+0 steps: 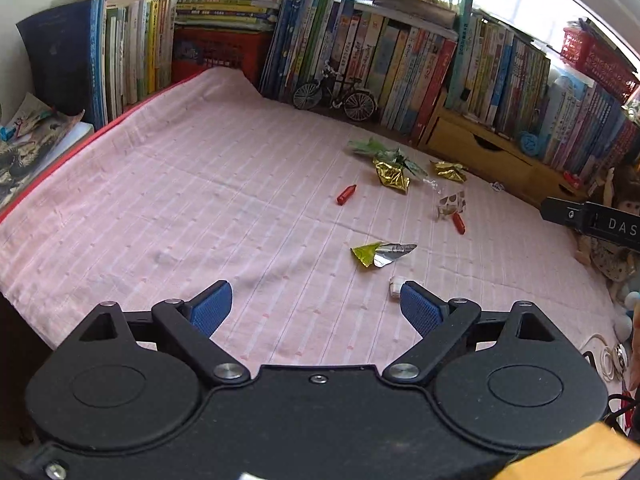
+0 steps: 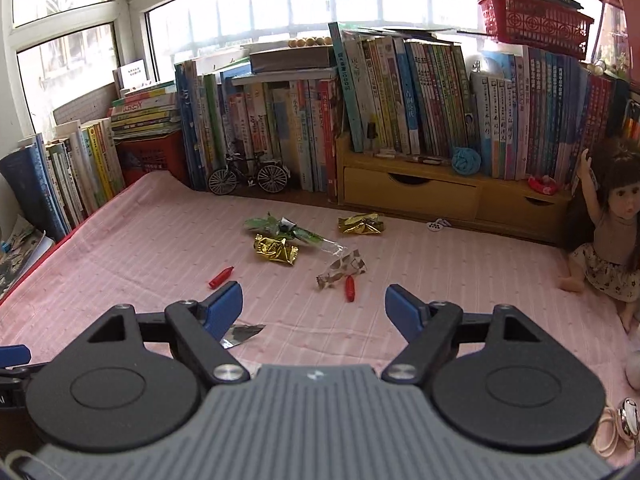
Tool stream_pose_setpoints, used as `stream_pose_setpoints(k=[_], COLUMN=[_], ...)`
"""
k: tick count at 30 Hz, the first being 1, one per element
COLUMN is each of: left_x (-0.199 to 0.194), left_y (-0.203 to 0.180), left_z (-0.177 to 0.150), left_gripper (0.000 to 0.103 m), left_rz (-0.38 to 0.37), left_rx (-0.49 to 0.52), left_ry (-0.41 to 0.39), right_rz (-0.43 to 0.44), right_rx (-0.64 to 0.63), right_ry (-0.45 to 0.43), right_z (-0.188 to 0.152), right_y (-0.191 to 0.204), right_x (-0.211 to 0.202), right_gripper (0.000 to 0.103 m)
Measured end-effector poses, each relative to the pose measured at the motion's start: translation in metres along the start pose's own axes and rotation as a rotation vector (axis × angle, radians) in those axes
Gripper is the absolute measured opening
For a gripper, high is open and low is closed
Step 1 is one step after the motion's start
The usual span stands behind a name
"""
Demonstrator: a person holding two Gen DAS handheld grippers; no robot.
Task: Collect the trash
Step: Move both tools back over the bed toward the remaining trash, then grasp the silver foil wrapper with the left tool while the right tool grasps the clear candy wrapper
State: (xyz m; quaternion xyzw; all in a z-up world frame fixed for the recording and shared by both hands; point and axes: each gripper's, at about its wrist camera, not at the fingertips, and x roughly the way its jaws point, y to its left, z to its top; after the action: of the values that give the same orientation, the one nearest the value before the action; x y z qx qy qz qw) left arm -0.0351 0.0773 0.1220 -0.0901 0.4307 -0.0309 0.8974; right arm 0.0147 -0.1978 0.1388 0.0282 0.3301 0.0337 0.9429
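Two hand-held grippers hang over a table draped in a pink striped cloth (image 2: 120,248), both with nothing in them. The left gripper (image 1: 316,304) has its blue-padded jaws spread wide over bare cloth. The right gripper (image 2: 314,306) has its jaws wide as well, and nothing lies between them.

The trash is scattered across the far middle of the cloth. In the right wrist view, a green clear-plastic wrapper (image 2: 280,229) lies farthest back, touching a crumpled gold foil wrapper (image 2: 276,250) just on its near side. A second gold foil wrapper (image 2: 360,224) sits to the right, close to the wooden drawer unit (image 2: 408,196). Nearer, a clear spotted wrapper (image 2: 342,270) lies just beside a small red piece (image 2: 350,288), and another small red piece (image 2: 221,277) lies to the left, just beyond the right gripper's left finger. A silver and yellow foil scrap (image 1: 382,254) rests nearest, ahead of the left gripper and to the right; in the right wrist view only its silver end shows past a finger. A small white scrap (image 1: 395,286) lies partly hidden behind the left gripper's right finger.

Rows of books (image 2: 400,100) line the far edge, with a miniature bicycle (image 2: 248,176) in front of them and a doll (image 2: 612,232) seated at the far right.
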Motion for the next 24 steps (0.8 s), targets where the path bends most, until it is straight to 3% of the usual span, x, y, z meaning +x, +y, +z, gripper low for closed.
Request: stream_pose_setpoints(k=[11,24], left_x=[0.083,0.165], left_y=[-0.043,-0.077], left_z=[0.049,0.050], left_gripper=[0.089,0.089], left_rz=[0.042,0.022], left_rx=[-0.016,-0.013], left_ry=[0.055,0.179], right_rz=[0.035,0.069], right_rx=[-0.067,-0.106], right_ry=[0.098,0.240], right_z=[0.030,0.028], right_y=[-0.033,-0.031], right_x=[0.103,0.198], right_gripper=[0.087,0.087])
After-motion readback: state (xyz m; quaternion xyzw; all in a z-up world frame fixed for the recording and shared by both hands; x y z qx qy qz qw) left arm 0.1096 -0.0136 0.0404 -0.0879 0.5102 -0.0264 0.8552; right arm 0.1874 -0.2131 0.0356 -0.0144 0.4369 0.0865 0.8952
